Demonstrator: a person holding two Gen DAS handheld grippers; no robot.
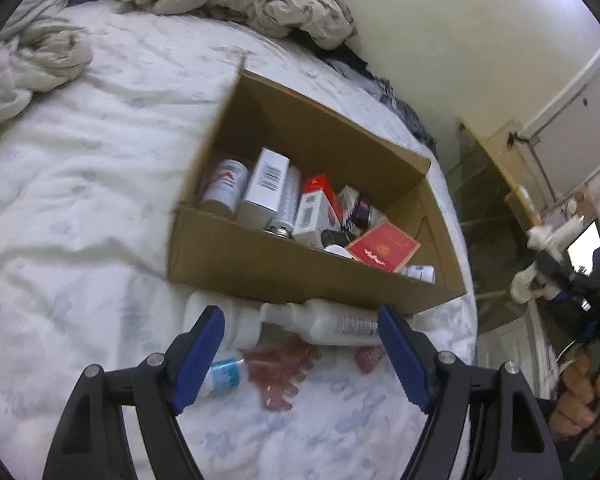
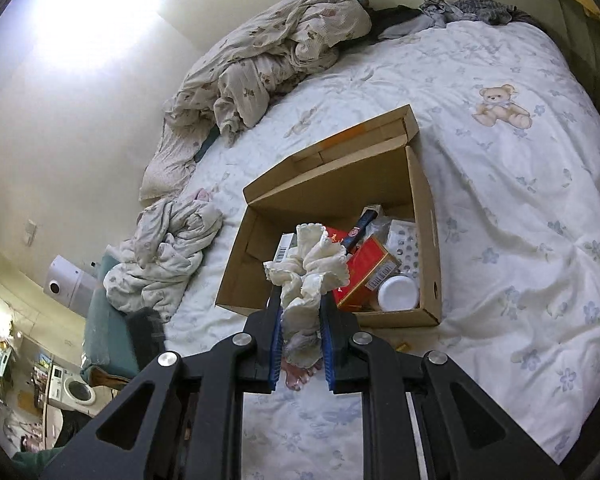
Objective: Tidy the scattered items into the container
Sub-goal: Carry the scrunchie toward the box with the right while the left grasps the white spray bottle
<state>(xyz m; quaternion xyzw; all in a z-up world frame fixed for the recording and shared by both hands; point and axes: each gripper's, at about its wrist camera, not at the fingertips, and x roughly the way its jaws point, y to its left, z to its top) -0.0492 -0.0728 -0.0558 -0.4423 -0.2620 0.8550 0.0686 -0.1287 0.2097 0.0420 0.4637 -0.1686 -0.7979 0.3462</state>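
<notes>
An open cardboard box sits on the bed and holds several boxes, bottles and a red packet. It also shows in the right wrist view. My left gripper is open just above a white lotion bottle, a small blue-labelled bottle and a pink toe separator lying in front of the box. My right gripper is shut on a cream ruffled cloth and holds it above the box's near edge. The right gripper with the cloth shows at the left wrist view's right edge.
A white floral quilt covers the bed. Crumpled beige bedding lies at the head, and another bundle lies left of the box. The bed's edge drops off left toward a green bench.
</notes>
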